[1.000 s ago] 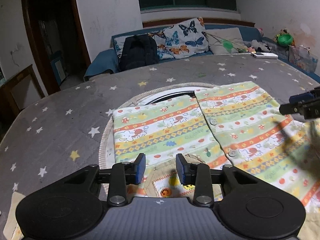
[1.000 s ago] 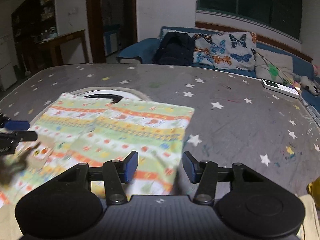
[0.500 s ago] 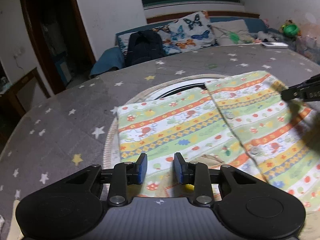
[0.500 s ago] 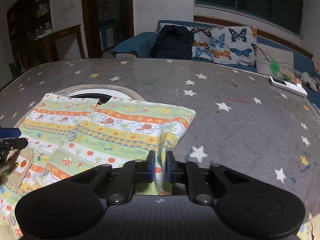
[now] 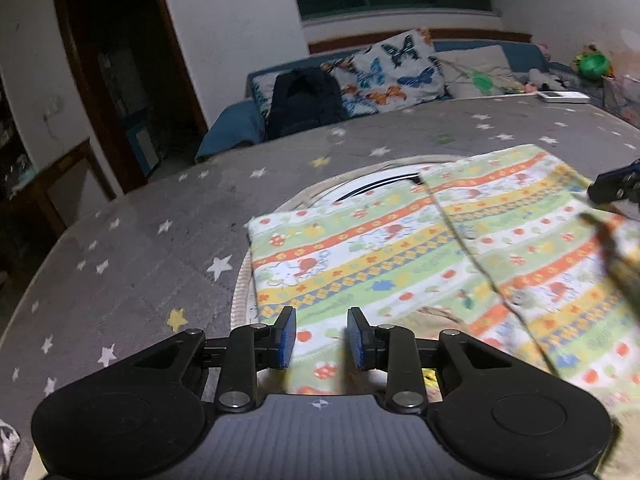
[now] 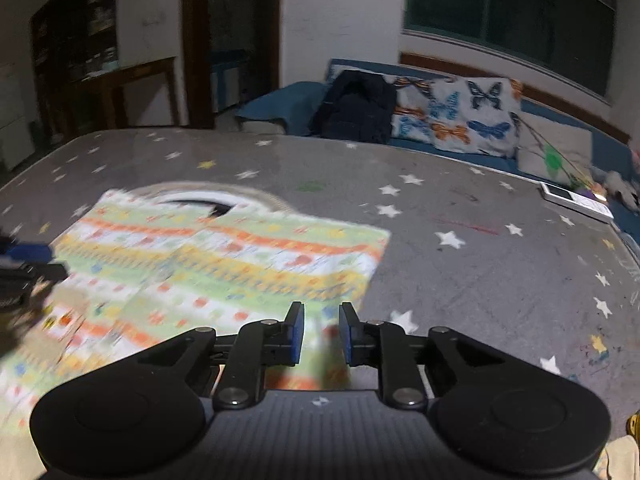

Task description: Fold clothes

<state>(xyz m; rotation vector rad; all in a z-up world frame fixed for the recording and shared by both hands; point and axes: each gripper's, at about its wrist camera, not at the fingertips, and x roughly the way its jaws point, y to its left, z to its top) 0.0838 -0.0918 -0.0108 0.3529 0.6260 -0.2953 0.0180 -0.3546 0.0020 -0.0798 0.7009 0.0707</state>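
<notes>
- Through the left wrist camera we see the garment [image 5: 400, 264], a soft cotton piece with stripes of orange, yellow and green and small cartoon prints, lying flat on the grey star-patterned mat [image 5: 132, 256].
- Our left gripper [image 5: 321, 340] has its blue-padded jaws parted over the garment's near hem, gripping nothing.
- A seam with buttons runs diagonally down the cloth; a round pale rug edge [image 5: 240, 292] shows beneath it.
- Through the right wrist camera the same garment [image 6: 224, 264] looks blurred, its right corner just ahead of us.
- Our right gripper [image 6: 321, 334] has its jaws slightly apart with a strip of the fabric's edge between them; we cannot tell if they pinch it.
- A butterfly-print cushion [image 6: 460, 116] sits on the blue sofa behind.
</notes>
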